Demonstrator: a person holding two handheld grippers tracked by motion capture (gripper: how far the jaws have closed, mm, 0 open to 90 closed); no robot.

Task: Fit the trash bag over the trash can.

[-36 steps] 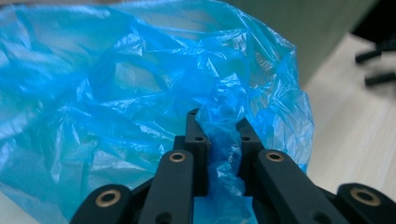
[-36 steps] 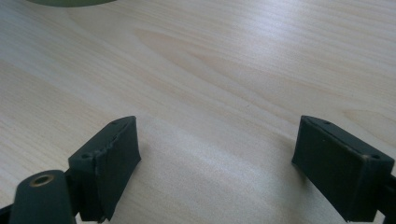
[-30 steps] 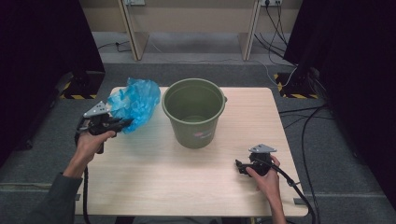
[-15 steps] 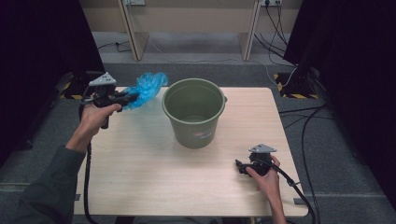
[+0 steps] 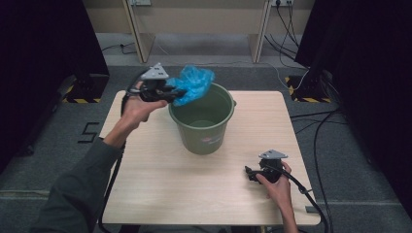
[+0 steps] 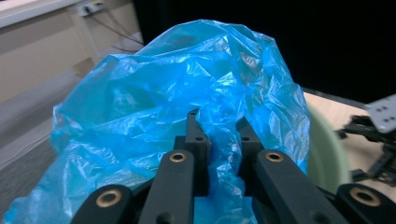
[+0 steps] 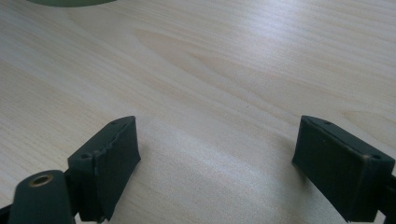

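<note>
Left tool (image 5: 174, 93) clenched on blue bag (image 5: 194, 82), raised over bucket (image 5: 204, 127) rim's far-left edge. Right tool (image 5: 248, 173) released, resting on bare worktop (image 5: 160, 179) near right edge.

**Dark curtains, grey floor, one wooden table**

Pretty bare room. A light wood-grain table (image 5: 160, 194) sits on grey carpet-like floor (image 5: 43, 160). Black curtains (image 5: 43, 39) hang on both sides, with yellow-and-black hazard-striped bases (image 5: 80, 95) at their feet. Along the back there's a pale beige bench (image 5: 194, 14) with legs, and black cables (image 5: 316, 131) snake over the floor on the right. Lighting is even, overhead.
</note>
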